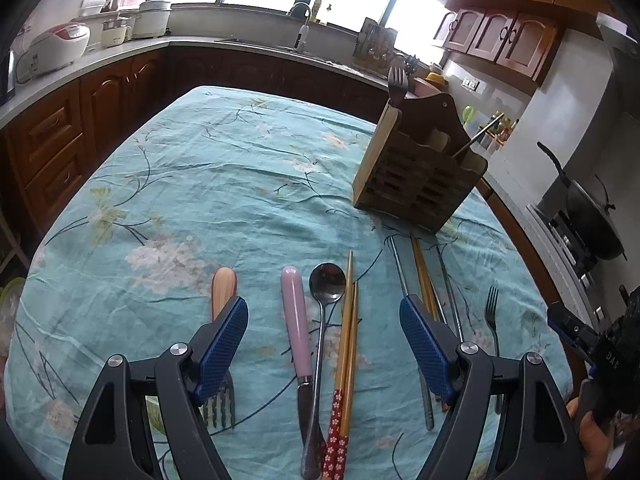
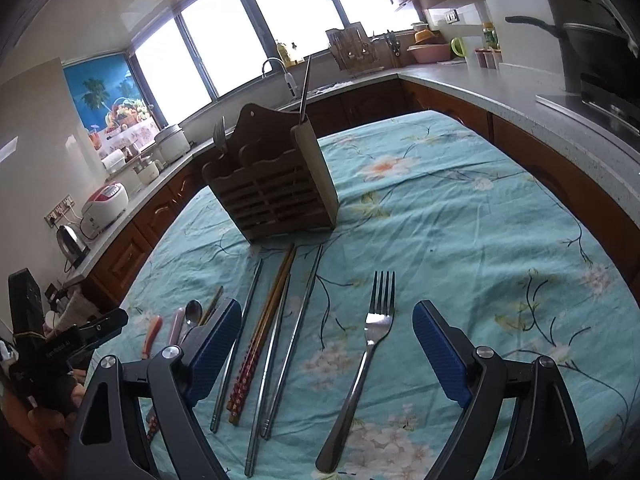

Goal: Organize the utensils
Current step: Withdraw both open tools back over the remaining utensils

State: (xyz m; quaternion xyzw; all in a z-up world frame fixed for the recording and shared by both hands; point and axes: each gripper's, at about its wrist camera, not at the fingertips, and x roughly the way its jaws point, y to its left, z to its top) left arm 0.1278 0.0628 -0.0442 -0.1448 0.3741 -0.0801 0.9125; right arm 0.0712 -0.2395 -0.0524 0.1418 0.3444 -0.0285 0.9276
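Both grippers stood released, jaws wide and empty. My right gripper (image 2: pixel 328 350) hung over the steel fork (image 2: pixel 362 364), which lay between its fingers, well short of the wooden caddy (image 2: pixel 276 196). I judged the best grasp to be mid-handle, pads square across it, lowering until they nearly met the tablecloth (image 2: pixel 460 220). My left gripper (image 1: pixel 324 344) framed the pink-handled knife (image 1: pixel 298 336), dark spoon (image 1: pixel 326 320) and wooden chopsticks (image 1: pixel 346 356). Metal chopsticks (image 2: pixel 296 340) lay just left of the fork, toward the caddy; they risked being nudged.
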